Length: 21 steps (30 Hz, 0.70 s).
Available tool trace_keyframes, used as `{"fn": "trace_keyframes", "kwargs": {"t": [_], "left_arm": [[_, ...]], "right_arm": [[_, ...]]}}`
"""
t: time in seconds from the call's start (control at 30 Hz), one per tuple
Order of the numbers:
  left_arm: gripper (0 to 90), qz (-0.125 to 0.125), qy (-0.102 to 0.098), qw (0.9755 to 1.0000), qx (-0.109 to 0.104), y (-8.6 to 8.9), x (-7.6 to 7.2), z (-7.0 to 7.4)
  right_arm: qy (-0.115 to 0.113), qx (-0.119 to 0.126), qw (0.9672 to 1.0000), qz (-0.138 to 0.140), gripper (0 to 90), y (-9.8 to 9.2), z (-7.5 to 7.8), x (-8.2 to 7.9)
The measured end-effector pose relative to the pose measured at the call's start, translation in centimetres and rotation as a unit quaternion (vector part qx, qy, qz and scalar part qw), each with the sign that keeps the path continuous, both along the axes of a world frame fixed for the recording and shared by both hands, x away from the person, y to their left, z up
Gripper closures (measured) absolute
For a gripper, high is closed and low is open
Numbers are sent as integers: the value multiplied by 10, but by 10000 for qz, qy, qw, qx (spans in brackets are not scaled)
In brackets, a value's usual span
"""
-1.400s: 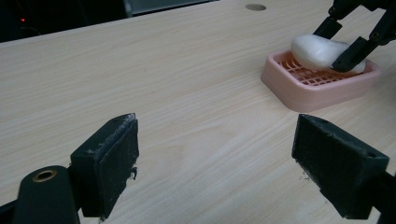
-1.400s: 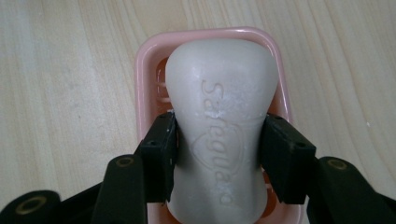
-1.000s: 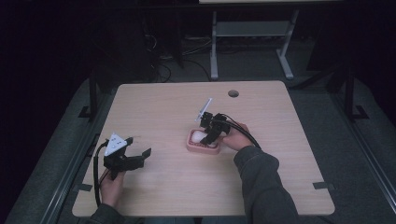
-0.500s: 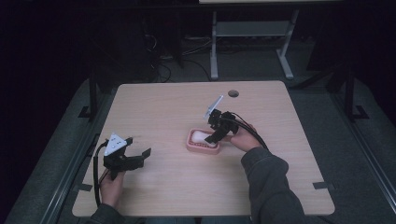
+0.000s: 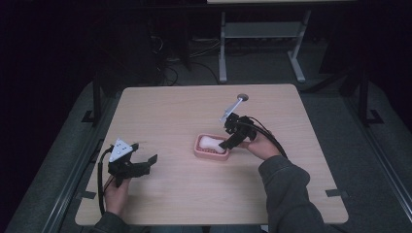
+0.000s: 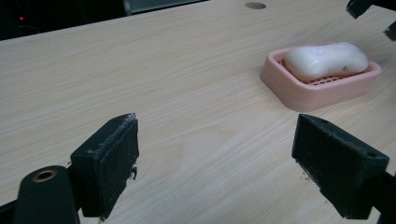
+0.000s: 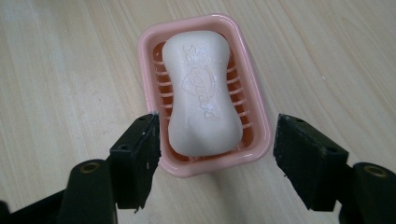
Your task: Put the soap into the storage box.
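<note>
A: In the right gripper view the right gripper (image 7: pixel 217 140) has its jaws wide apart, one on each side of the near end of the pink soap dish (image 7: pixel 261 116), clamping nothing. The white soap bar (image 7: pixel 201 93) lies flat in the dish, its long axis running from 6 towards 12 o'clock.

B: And the left one?

A: The left gripper (image 6: pixel 215 163) has its jaws spread too, holding nothing. From it the dish sits at about 2 o'clock, well apart. In the high view it rests at 8 o'clock on the table (image 5: pixel 170 111), while the dish stands just right of centre.

B: What is the step, as you judge it?

A: Hard to say: the bar may have just been set down, or may be about to be picked up. If it is a pickup, I'd lower straight down, keep the pads inside the dish rim, and close across the bar's narrow waist. Soap is slick, so a firm, centred squeeze matters; clipping the rim would tip or drag the dish.

B: Anything different from half a second ago?

A: The right gripper has drawn slightly towards the person, leaving more of the bar uncovered. The left hand (image 5: pixel 115 191) has not moved.
</note>
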<state>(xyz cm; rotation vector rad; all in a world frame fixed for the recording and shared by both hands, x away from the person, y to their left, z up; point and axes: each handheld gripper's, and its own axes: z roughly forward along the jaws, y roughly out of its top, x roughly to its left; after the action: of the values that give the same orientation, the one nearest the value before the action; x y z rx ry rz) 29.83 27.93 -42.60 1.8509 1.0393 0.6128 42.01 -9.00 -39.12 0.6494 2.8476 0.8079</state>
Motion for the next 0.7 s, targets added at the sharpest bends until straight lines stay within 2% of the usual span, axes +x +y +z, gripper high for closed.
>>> {"fn": "trace_keyframes", "kwargs": {"t": [0.2, 0.27, 0.47, 0.6, 0.7], "left_arm": [[146, 12, -2, 10000, 3, 0, 0, 0], [146, 0, -13, 10000, 3, 0, 0, 0], [146, 8, -9, 10000, -18, 0, 0, 0], [146, -1, -19, 10000, 10, -1, 0, -1], [146, 9, -7, 10000, 26, -1, 0, -1]], "right_arm": [[-32, -15, 10000, -78, 296, -6, 3, -4], [-82, 57, 9999, -71, 298, -9, 3, -6], [-47, 114, 9997, -200, 296, -21, 1, -9], [15, 25, 9997, -260, 290, -28, -1, -11], [-54, 102, 9995, -283, 293, -34, 1, -14]]}}
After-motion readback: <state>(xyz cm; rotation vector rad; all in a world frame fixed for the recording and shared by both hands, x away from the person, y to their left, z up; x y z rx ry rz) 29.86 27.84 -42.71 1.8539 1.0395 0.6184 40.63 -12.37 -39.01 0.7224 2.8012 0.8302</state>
